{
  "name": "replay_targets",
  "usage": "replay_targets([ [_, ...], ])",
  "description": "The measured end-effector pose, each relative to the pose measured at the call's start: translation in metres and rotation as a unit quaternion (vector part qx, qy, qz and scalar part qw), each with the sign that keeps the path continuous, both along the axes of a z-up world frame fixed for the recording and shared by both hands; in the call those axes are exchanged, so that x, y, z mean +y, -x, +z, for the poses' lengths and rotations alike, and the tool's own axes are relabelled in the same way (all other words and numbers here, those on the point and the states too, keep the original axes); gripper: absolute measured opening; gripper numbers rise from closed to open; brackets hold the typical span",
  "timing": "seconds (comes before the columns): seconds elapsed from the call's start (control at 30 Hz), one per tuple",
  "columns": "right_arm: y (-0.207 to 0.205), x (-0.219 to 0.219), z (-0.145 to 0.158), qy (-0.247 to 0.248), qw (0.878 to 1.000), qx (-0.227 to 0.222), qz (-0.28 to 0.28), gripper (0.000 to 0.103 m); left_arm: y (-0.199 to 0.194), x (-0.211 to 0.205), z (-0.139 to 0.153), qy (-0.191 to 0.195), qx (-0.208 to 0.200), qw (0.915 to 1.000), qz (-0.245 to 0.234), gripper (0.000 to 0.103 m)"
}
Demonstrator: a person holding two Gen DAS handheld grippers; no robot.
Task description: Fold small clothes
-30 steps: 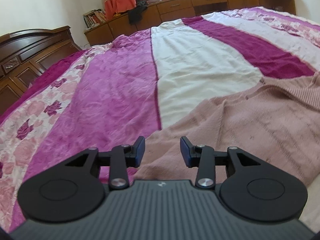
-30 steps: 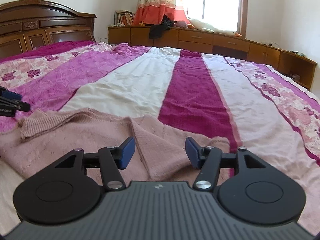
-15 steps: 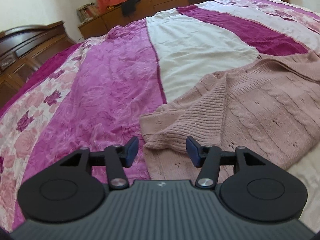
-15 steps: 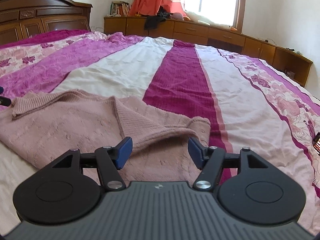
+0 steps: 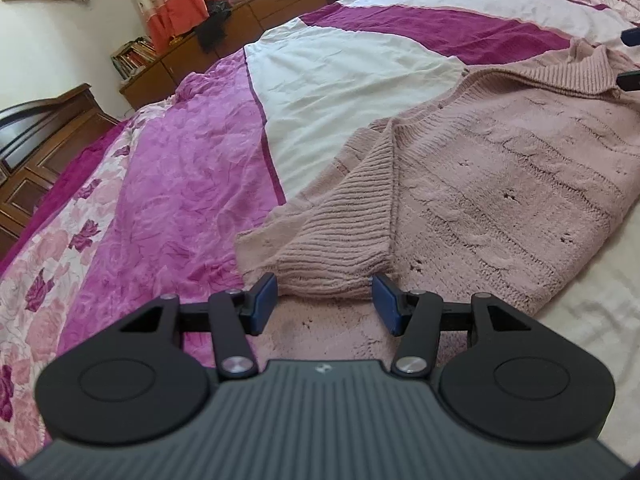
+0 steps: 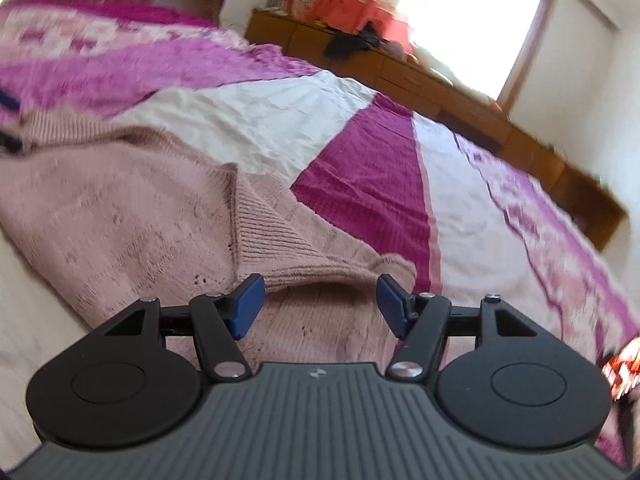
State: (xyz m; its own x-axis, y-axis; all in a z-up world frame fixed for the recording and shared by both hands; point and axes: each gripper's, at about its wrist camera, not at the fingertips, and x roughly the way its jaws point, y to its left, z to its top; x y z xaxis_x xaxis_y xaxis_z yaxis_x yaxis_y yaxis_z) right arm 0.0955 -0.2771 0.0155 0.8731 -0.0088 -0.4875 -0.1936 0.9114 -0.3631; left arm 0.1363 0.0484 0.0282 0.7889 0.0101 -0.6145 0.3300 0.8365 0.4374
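Both grippers released: left gripper [image 5: 324, 300] and right gripper [image 6: 318, 300] straddle ribbed cuffs of pink sweater [image 5: 500, 184] on bed [image 5: 180, 168]; pinch both layers squarely.

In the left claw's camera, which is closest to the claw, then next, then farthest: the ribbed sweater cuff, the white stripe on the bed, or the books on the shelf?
1. Ribbed sweater cuff: right between the left claw's open fingers.
2. White stripe: farther up the bed, middle.
3. Books: on the shelf by the far wall, upper left.
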Motion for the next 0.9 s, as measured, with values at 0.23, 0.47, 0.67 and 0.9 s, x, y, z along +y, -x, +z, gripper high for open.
replay_targets([
  [0.23,-0.026,0.006,-0.015,0.039,0.999,0.017,0.031,0.067,-0.006,-0.002,-0.007,-0.004,-0.004,0.9999,-0.016,0.054],
  [0.47,-0.038,0.004,-0.021,0.024,0.998,0.028,0.053,0.024,-0.011,-0.002,-0.007,0.028,0.01,0.999,-0.034,0.006],
  [0.67,-0.045,0.0,-0.011,0.013,0.999,0.002,0.044,0.004,-0.034,0.011,0.015,0.065,-0.024,0.9972,0.029,0.002],
  [0.9,-0.076,-0.022,0.008,-0.055,0.998,0.001,0.006,0.006,-0.067,0.03,0.031,0.09,-0.023,0.9918,0.088,0.004],
])
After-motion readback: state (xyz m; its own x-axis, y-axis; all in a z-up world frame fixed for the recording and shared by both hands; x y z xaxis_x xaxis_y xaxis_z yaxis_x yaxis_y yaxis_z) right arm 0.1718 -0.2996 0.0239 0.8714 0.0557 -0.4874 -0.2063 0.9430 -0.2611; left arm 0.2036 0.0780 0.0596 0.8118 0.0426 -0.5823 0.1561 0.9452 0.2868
